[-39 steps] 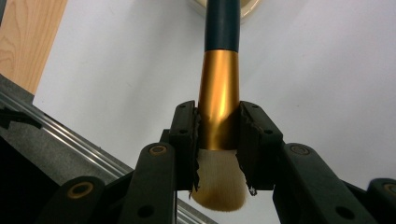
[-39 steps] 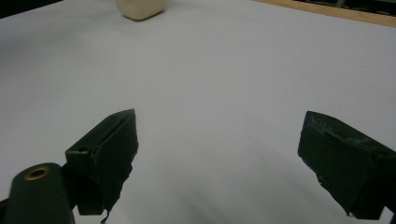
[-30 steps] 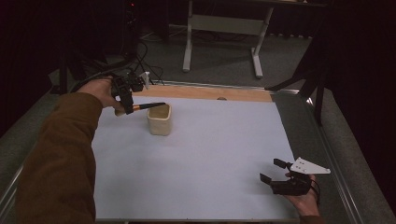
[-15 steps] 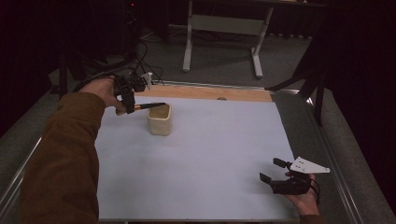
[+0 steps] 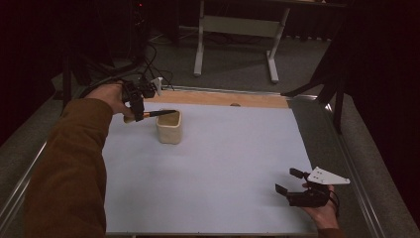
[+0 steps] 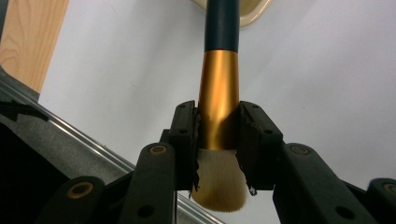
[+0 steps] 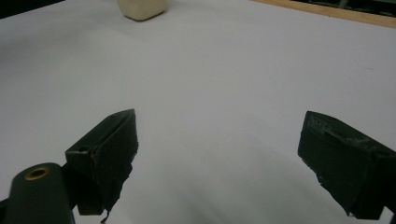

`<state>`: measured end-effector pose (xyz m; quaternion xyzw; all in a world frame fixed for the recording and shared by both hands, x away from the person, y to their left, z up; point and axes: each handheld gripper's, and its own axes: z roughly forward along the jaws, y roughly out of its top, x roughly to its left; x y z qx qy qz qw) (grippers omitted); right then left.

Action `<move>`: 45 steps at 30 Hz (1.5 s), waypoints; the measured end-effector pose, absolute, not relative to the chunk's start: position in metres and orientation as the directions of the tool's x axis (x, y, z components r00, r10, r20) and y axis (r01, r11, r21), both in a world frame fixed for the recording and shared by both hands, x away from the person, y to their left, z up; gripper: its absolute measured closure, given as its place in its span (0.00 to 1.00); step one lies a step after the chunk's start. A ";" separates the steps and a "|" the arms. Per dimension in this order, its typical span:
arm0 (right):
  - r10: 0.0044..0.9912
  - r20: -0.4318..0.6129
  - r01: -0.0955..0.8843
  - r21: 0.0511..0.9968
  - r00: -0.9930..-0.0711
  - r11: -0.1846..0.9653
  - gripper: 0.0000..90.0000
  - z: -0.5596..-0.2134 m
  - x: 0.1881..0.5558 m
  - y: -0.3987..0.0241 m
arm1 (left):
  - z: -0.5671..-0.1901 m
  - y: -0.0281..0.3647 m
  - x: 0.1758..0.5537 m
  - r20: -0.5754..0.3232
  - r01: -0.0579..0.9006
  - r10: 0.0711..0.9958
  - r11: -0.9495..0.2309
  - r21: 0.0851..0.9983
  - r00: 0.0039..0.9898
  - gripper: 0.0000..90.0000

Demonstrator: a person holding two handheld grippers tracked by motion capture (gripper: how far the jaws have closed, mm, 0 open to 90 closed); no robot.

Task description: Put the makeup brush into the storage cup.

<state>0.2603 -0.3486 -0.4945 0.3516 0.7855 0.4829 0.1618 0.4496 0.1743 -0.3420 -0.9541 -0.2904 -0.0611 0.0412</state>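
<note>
The left tool (image 5: 138,105) pinches a makeup brush with a gold metal ferrule, dark blue handle and pale bristle tuft (image 5: 151,114); in the left gripper view, both black pads press on the ferrule (image 6: 218,107), with the bristle tuft behind the pads and the handle running forward. The brush lies roughly level, its handle end reaching over the rim of the small cream-coloured, rounded-square cup (image 5: 169,127), which stands upright on the pale blue surface (image 5: 223,168) near the far left corner. The right tool (image 5: 289,181) sits well apart from the cup, at the near right of the surface, jaws spread wide with nothing between them; the cup (image 7: 141,8) lies far ahead of it.
</note>
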 end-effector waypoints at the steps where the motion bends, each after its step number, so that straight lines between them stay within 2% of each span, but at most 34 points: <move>1: 0.709 0.086 0.396 0.873 -0.700 0.286 0.13 -0.494 0.260 -0.349 | -0.342 0.174 0.450 0.142 0.557 0.547 -0.829 -0.045 0.825 0.77; 45: 0.708 0.086 0.397 0.872 -0.701 0.286 0.13 -0.495 0.260 -0.349 | -0.360 0.157 0.460 0.137 0.566 0.554 -0.822 -0.066 0.821 0.76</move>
